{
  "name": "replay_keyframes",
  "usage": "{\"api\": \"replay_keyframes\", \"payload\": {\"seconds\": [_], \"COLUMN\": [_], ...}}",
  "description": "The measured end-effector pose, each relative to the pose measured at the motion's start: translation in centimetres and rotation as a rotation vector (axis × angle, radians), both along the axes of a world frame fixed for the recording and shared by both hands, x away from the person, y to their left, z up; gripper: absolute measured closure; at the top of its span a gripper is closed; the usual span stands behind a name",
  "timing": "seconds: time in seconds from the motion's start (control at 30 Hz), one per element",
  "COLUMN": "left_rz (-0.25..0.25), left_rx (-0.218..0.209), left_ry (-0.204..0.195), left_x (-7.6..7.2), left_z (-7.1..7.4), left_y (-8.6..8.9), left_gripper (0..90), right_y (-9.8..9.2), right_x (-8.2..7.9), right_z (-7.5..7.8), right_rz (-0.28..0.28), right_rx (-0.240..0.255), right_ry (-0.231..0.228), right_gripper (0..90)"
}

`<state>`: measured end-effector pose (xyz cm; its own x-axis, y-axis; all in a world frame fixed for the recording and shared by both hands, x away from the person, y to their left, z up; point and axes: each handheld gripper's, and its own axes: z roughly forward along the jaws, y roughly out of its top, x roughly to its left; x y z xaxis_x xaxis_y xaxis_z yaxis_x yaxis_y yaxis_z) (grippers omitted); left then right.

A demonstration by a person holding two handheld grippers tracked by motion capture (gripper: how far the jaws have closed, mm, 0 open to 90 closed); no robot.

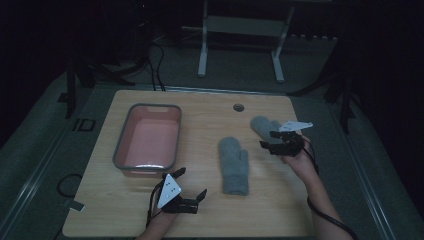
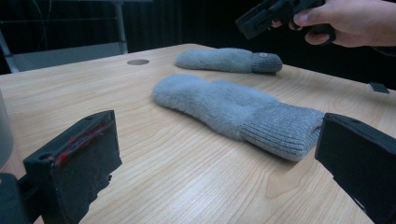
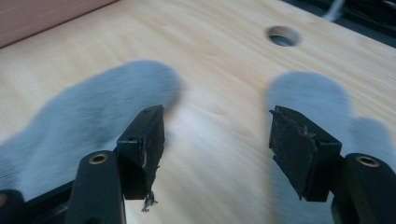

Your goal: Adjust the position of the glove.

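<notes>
while both sets of jaws are spread and empty, the far mitten [image 1: 263, 124], just beyond the right gripper [image 1: 274, 139], is judged next to be pinched.

Both mittens smear into grey blur in the right gripper view, near mitten [image 3: 93, 107] cut at the left edge, far mitten [image 3: 313, 102] running behind a jaw. From above, the right gripper [image 1: 272, 139] covers the far mitten's cuff.
</notes>
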<state>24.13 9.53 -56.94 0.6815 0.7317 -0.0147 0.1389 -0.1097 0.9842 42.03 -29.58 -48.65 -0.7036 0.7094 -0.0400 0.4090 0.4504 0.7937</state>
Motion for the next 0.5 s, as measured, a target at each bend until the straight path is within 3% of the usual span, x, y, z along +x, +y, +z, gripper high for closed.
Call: {"api": "replay_keyframes", "payload": {"seconds": [0.13, 0.27, 0.5], "left_rz": [0.000, 0.000, -0.002], "left_rx": [0.000, 0.000, -0.001], "left_ry": [0.000, 0.000, 0.001], "left_x": [0.0, 0.0, 0.0], "left_z": [0.0, 0.0, 0.0], "left_y": [0.0, 0.0, 0.0], "left_gripper": [0.2, 0.2, 0.2], "right_y": [-1.7, -2.9, -3.5], "right_x": [1.3, 2.9, 4.7], "right_z": [-0.1, -0.8, -2.5], "right_rz": [-0.074, -0.131, -0.174], "right_rx": [0.027, 0.033, -0.016], "right_ry": [0.017, 0.073, 0.095], "right_gripper": [39.9, 44.5, 48.6]}}
